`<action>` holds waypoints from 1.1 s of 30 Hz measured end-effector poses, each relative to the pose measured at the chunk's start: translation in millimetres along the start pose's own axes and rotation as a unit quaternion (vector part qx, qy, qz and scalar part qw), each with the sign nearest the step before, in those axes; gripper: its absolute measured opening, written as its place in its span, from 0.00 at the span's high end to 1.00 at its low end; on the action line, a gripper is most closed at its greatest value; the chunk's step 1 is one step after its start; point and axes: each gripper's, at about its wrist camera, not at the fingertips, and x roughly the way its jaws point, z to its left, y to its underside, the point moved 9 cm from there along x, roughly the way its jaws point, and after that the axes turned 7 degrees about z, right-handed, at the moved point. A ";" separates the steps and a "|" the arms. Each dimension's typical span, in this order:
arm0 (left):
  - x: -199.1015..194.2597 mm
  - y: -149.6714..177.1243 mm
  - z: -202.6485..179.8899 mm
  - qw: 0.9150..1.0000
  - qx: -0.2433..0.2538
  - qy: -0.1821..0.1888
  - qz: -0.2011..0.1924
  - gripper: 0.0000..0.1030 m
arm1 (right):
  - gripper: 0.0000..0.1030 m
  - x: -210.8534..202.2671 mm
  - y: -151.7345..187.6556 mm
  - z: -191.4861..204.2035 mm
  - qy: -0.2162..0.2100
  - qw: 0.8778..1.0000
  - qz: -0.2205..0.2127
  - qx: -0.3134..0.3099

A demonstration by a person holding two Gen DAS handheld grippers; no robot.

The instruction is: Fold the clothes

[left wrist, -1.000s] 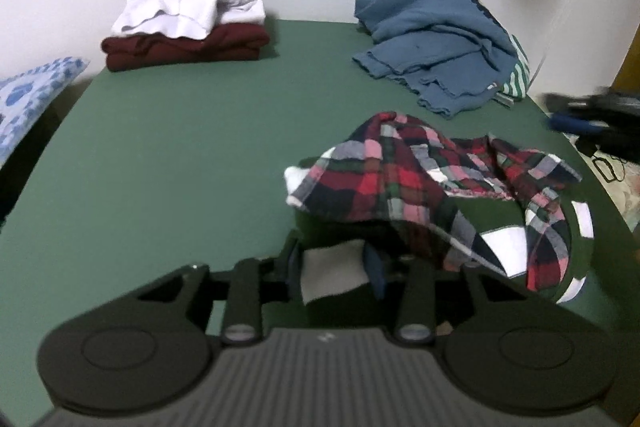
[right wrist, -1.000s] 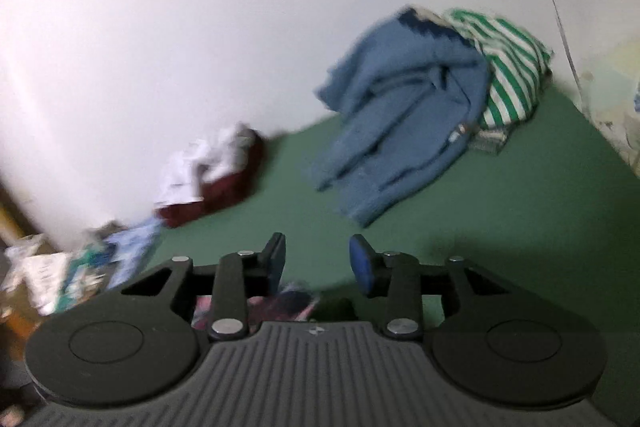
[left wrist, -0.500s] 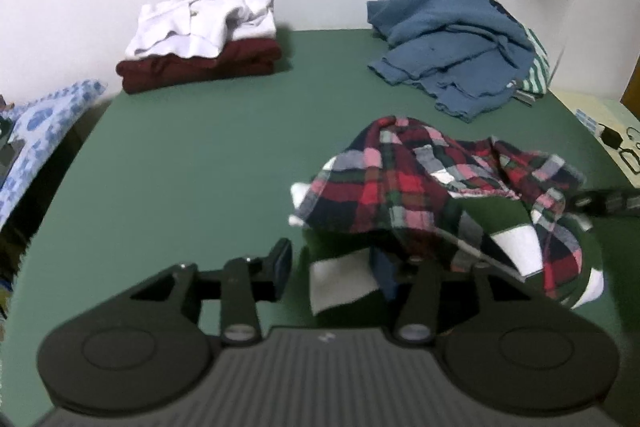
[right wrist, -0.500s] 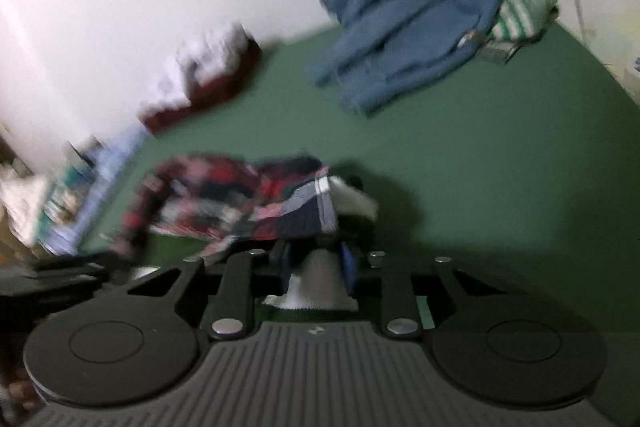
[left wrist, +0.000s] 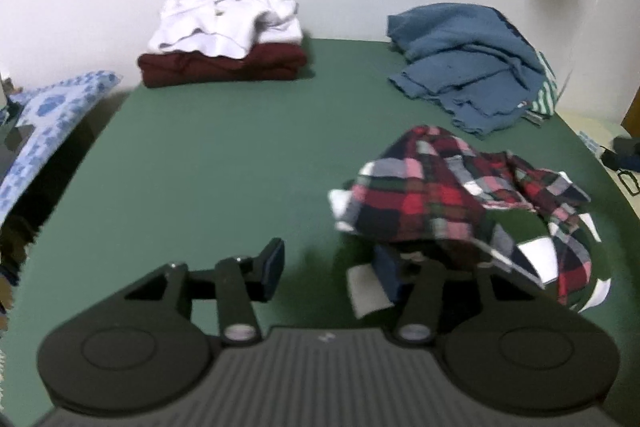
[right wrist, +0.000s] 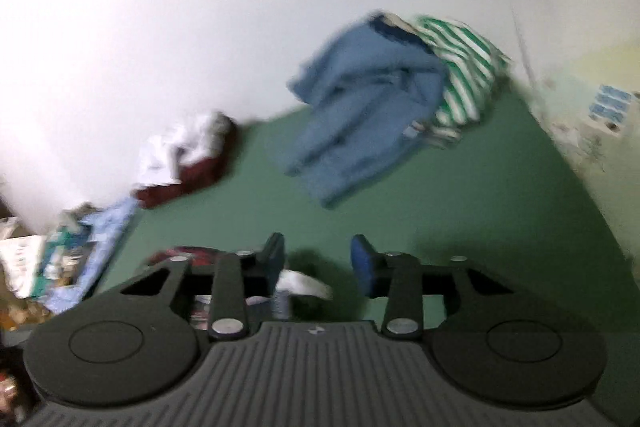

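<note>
A red, navy and white plaid shirt [left wrist: 440,203] lies crumpled on the green table [left wrist: 200,167], right of centre. My left gripper [left wrist: 330,271] stands open at its near edge. The shirt drapes over the right finger, and a white flap [left wrist: 366,291] hangs beside that finger. In the blurred right wrist view, my right gripper [right wrist: 319,261] is open above the table [right wrist: 480,207]. A white bit of cloth [right wrist: 304,283] lies just below its left finger. The plaid shirt [right wrist: 188,255] shows low on the left, mostly hidden by the gripper body.
A folded white shirt [left wrist: 228,23] sits on a folded maroon one [left wrist: 224,69] at the back left. A heap of blue garments [left wrist: 460,55] over a green-striped one [left wrist: 546,95] lies back right by the wall. A blue-patterned cloth [left wrist: 52,115] hangs off the left edge.
My left gripper has opened wide and let go of the shirt's white edge. My right gripper closed on the white cloth half a second ago, and is now open and tilted up.
</note>
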 end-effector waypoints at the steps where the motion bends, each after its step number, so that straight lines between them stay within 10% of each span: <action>1: -2.4 -0.6 1.7 1.000 0.008 -0.006 0.000 0.48 | 0.66 2.8 3.3 14.4 -0.021 1.000 0.006 -0.013; 9: -52.7 -17.8 17.2 0.997 0.023 -0.048 -0.051 0.58 | 0.66 64.5 35.7 61.6 0.004 0.991 0.080 -0.110; 13: -54.6 -38.8 -14.5 0.997 0.004 0.031 -0.076 0.57 | 0.66 83.1 40.0 54.8 0.025 0.989 0.093 -0.114; 19: 24.8 -40.8 -45.9 0.996 -0.035 0.079 -0.002 0.61 | 0.66 104.5 44.3 57.2 0.053 0.984 0.099 -0.141; 25: 66.1 -38.7 -31.5 0.996 -0.067 0.060 0.015 0.28 | 0.67 119.4 38.1 58.2 0.083 0.981 0.090 -0.150; 33: 56.1 -38.1 -34.8 0.996 -0.078 0.035 0.027 0.26 | 0.69 101.5 23.9 51.5 0.080 0.988 0.087 -0.096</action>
